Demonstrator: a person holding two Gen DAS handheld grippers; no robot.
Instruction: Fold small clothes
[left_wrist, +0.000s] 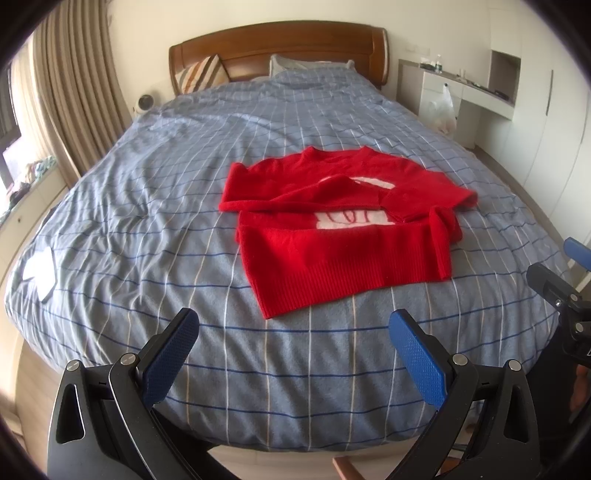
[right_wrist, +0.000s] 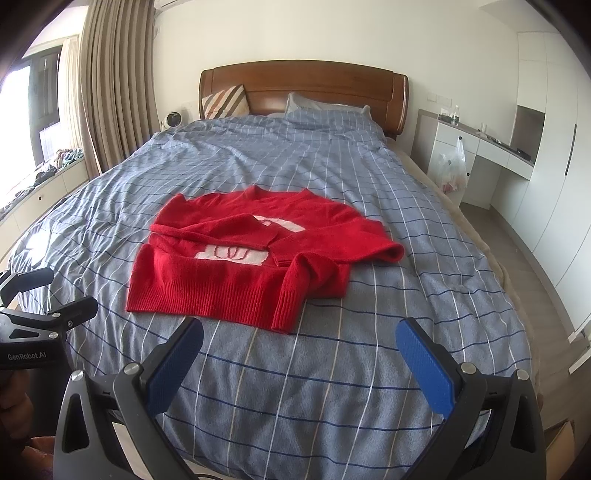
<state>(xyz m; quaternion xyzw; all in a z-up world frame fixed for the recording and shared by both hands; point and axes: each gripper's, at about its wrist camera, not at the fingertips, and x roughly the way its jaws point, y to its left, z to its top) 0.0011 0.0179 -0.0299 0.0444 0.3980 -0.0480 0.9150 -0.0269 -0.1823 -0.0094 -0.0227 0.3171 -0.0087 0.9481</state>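
A small red knit sweater (left_wrist: 332, 236) with a white chest patch lies on the blue checked bedcover (left_wrist: 184, 229), both sleeves folded in across its front. In the right wrist view the sweater (right_wrist: 236, 266) has its right sleeve bent down over the ribbed hem. My left gripper (left_wrist: 293, 332) hovers open above the cover, short of the hem, nothing between its blue pads. My right gripper (right_wrist: 299, 343) is open too, just short of the hem and the sleeve cuff (right_wrist: 286, 310). Each gripper's body shows at the edge of the other's view.
A wooden headboard (right_wrist: 303, 85) with pillows stands at the far end. Curtains (right_wrist: 110, 85) and a window ledge run along the left. A white desk (right_wrist: 480, 144) with a plastic bag and tall wardrobes line the right wall. A white cloth (left_wrist: 38, 273) lies at the bed's left edge.
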